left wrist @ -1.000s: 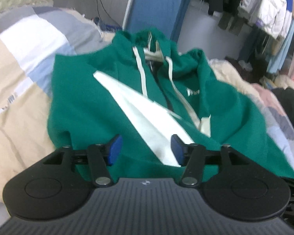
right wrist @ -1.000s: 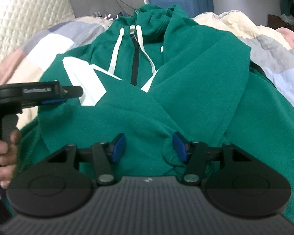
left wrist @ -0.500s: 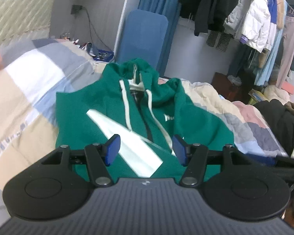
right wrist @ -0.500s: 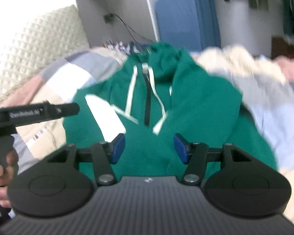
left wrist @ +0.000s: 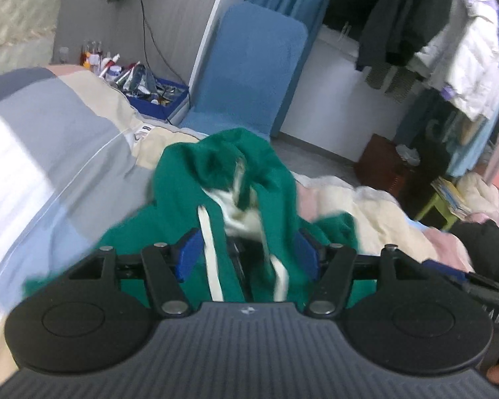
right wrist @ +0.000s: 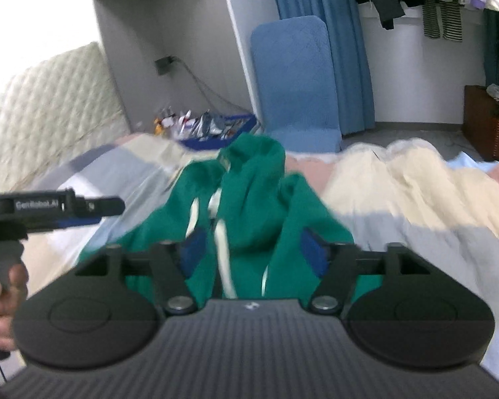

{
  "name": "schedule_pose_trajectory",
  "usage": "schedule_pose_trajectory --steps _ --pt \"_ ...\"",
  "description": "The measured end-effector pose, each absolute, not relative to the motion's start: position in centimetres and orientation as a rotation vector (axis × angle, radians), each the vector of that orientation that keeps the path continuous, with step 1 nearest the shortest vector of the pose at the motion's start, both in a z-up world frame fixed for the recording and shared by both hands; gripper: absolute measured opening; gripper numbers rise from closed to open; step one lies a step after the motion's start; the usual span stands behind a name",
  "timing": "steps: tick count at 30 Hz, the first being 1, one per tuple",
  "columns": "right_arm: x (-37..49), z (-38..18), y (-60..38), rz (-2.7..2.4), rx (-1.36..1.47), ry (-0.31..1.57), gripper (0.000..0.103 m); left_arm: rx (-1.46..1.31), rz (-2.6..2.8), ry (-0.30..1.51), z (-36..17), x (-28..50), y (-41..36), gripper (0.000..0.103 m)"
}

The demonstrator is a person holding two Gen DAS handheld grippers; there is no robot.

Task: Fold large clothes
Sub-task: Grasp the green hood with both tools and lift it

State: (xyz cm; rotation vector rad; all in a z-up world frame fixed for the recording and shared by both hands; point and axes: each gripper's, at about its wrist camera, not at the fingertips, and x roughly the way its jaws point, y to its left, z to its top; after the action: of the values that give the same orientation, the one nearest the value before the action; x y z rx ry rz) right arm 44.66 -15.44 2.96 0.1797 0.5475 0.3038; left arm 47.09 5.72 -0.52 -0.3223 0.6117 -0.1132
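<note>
A green zip hoodie [left wrist: 183, 199] with white drawstrings [left wrist: 209, 256] lies on the patchwork quilt [left wrist: 50, 153], hood end bunched up towards the far edge. My left gripper [left wrist: 248, 252] hovers over the collar, jaws apart, cloth showing through the gap but not pinched. In the right wrist view the hoodie [right wrist: 256, 173] fills the space behind my right gripper [right wrist: 252, 252], whose jaws are opening with no pad pressing on the fabric. The left gripper [right wrist: 83, 212] also shows at the left, held by a hand [right wrist: 0, 299]. Both pictures are motion-blurred.
A blue padded board [left wrist: 249, 66] leans on the wall beyond the bed. A blue bin of bottles [left wrist: 153, 93] sits on the floor beside it. Hanging clothes [left wrist: 449, 50] and a brown cabinet [left wrist: 382, 166] stand at the right. A quilted headboard [right wrist: 50, 99] is at the left.
Both grippers have risen and moved forward along the hoodie from its lower body to the collar and hood. The right jaws stand wider than before.
</note>
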Motion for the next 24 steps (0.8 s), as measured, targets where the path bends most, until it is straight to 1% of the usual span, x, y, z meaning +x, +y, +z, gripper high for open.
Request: schedule_pose_trajectory --steps 4,8,11,13,15,18,19,20,21,22,23,24 --pt "54.3 0.4 -14.2 0.316 0.270 0.574 0.075 -0.376 -0.070 0.667 -4.1 56.2 8.1 0.067" --pt "61.7 -2.1 -13.1 0.298 0.293 0.611 0.075 -0.398 -0.052 0.685 -6.6 62.3 10.2 0.067" --pt "66.0 -4.5 -12.3 0.290 0.317 0.669 0.075 -0.402 0.000 0.706 -8.9 64.9 11.2 0.067" --pt "68.1 -6.1 -12.0 0.287 0.343 0.705 0.075 -0.453 0.020 0.731 -10.5 66.7 12.1 0.067" --pt "69.6 -7.3 -11.7 0.275 0.371 0.726 0.075 -0.503 0.013 0.713 -11.2 67.5 12.6 0.067" --pt "71.0 -8.2 -11.1 0.276 0.365 0.722 0.074 -0.489 0.018 0.683 -11.3 68.6 12.5 0.065" --pt "71.4 -8.3 -10.7 0.270 0.343 0.720 0.072 -0.479 0.029 0.693 -11.3 69.0 12.4 0.057" --pt "71.7 -8.4 -10.5 0.266 0.331 0.725 0.069 -0.466 0.046 0.711 -11.4 69.5 12.3 0.041" --pt "71.9 -8.5 -10.3 0.273 0.331 0.729 0.056 -0.449 0.067 0.728 -11.3 69.7 12.2 0.032" --pt "72.1 -8.4 -10.0 0.281 0.319 0.740 0.036 -0.436 0.077 0.742 -11.2 69.7 12.3 0.018" --pt "72.1 -8.0 -9.8 0.277 0.296 0.739 0.026 -0.444 0.060 0.747 -11.0 69.5 12.4 0.008" --pt "71.8 -7.5 -9.6 0.272 0.272 0.726 0.019 -0.452 0.049 0.744 -10.6 69.2 12.5 0.008"
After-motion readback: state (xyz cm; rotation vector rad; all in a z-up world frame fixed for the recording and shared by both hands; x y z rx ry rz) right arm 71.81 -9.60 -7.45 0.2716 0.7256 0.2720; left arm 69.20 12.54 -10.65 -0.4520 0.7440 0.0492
